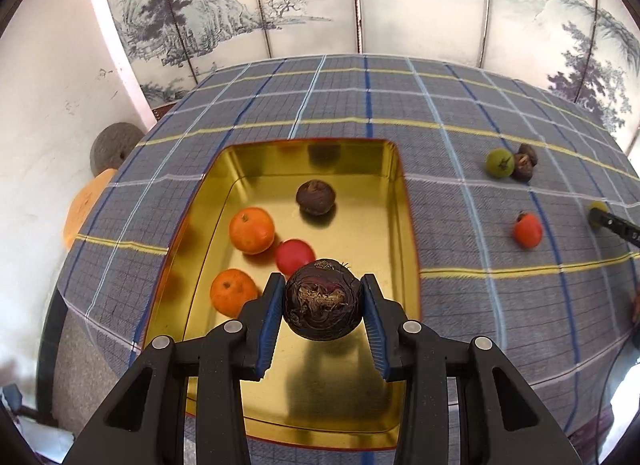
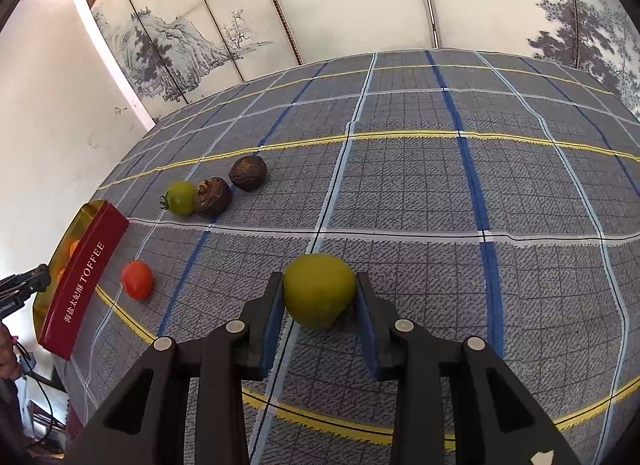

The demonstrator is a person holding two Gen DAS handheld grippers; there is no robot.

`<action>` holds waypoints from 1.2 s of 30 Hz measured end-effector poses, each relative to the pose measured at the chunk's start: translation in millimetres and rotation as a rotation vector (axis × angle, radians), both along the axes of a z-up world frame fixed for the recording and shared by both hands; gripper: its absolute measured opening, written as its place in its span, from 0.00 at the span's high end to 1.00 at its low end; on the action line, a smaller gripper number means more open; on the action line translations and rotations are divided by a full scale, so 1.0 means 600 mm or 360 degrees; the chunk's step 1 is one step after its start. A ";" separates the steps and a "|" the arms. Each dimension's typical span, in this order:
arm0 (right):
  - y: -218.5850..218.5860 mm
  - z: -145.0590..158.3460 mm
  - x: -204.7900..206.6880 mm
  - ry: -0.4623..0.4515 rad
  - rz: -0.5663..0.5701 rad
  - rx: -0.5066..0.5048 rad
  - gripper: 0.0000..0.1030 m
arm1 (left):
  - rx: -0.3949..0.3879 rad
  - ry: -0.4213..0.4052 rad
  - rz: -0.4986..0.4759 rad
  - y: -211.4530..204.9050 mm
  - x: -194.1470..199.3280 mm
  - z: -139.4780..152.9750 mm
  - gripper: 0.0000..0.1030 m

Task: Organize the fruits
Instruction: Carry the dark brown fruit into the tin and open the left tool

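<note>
Black arms of the left gripper (image 1: 323,299) fill the bottom of the left wrist view; its blue-padded fingers (image 1: 270,319) pinch a dark brown bulb (image 1: 323,299) from both sides. This bulb is round, its skin purplish-brown, with a dry fibrous tuft facing the camera. It hangs over the near part of a gold tin tray (image 1: 394,193).

Tray contents: one orange (image 1: 251,230) at 10 o'clock from the held bulb, a second orange (image 1: 233,291) at 9 o'clock, a red tomato (image 1: 294,256) at 11 o'clock just beside the first orange, and another brown bulb (image 1: 315,197) at 12 o'clock, apart from the rest. All lie on the shiny gold floor.

Right gripper (image 2: 319,296): its fingers (image 2: 367,325) clamp a green tomato (image 2: 319,296), smooth, yellowish-green, unblemished on the side shown. It is over the checked tablecloth (image 2: 420,193), grey with blue, white and yellow lines; whether it touches the cloth cannot be told.

Loose on the cloth in the right wrist view: an orange-red tomato (image 2: 137,279) at 9 o'clock from the held fruit, near the tray's red outer wall (image 2: 82,281), which is lettered TOFFEE. At 10 to 11 o'clock lies a group of three: a small green tomato (image 2: 181,197) with its stalk, touching a brown bulb (image 2: 212,197), and a third brown bulb (image 2: 247,173) just beside that one. A painted folding screen (image 2: 192,37) stands beyond the table.
</note>
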State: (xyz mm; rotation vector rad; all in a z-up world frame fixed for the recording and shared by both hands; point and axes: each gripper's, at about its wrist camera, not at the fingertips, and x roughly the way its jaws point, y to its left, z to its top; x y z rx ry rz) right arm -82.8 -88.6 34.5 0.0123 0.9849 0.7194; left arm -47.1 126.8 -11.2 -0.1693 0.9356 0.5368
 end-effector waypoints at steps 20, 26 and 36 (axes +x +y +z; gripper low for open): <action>0.000 0.000 0.000 -0.0001 -0.0001 -0.0002 0.68 | -0.0006 0.0130 0.0090 0.042 -0.015 -0.060 0.61; 0.001 0.000 -0.001 0.0000 -0.0002 -0.0002 0.68 | -0.0009 0.0144 0.0103 0.048 -0.022 -0.068 0.61; 0.001 0.000 -0.001 -0.0001 -0.0003 -0.0004 0.68 | 0.0028 0.0162 0.0142 0.054 -0.034 -0.072 0.61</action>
